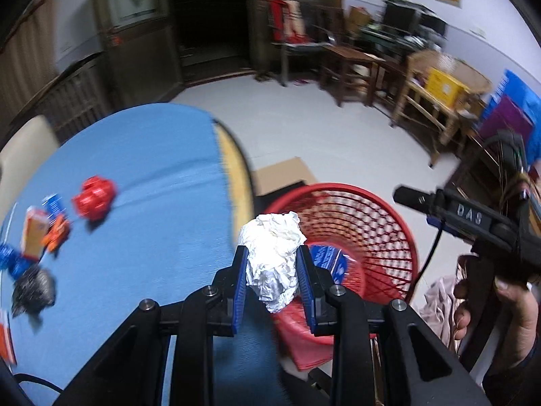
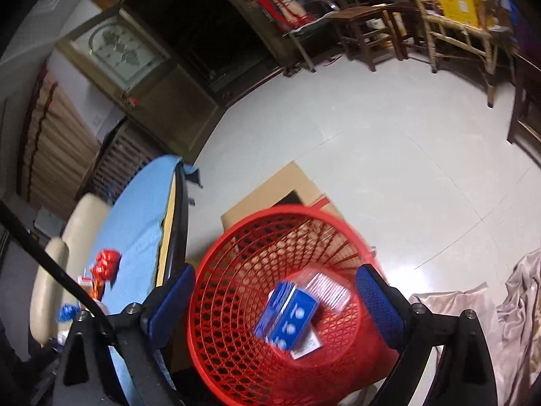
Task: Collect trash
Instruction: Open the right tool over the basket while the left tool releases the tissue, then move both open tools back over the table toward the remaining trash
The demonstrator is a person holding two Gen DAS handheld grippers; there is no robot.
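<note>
My left gripper (image 1: 272,253) is shut on a crumpled white paper ball (image 1: 270,270), held above the table's edge beside the red mesh basket (image 1: 358,216). My right gripper (image 2: 277,284) stands open over the same basket (image 2: 236,237), and its blue pads touch nothing. A blue box (image 2: 290,318), blurred, is inside the basket with a pale wrapper (image 2: 326,287) by it. On the blue tablecloth (image 1: 142,176) lie a red crumpled wrapper (image 1: 94,201), orange and blue cartons (image 1: 44,233) and a dark wad (image 1: 33,291).
The basket stands on the floor against the round table's edge (image 2: 172,209), with a cardboard box (image 2: 270,189) behind it. A pale cloth (image 2: 490,321) lies on the floor to the right. A person's hand (image 1: 500,304) grips the other tool. Wooden chairs line the far wall.
</note>
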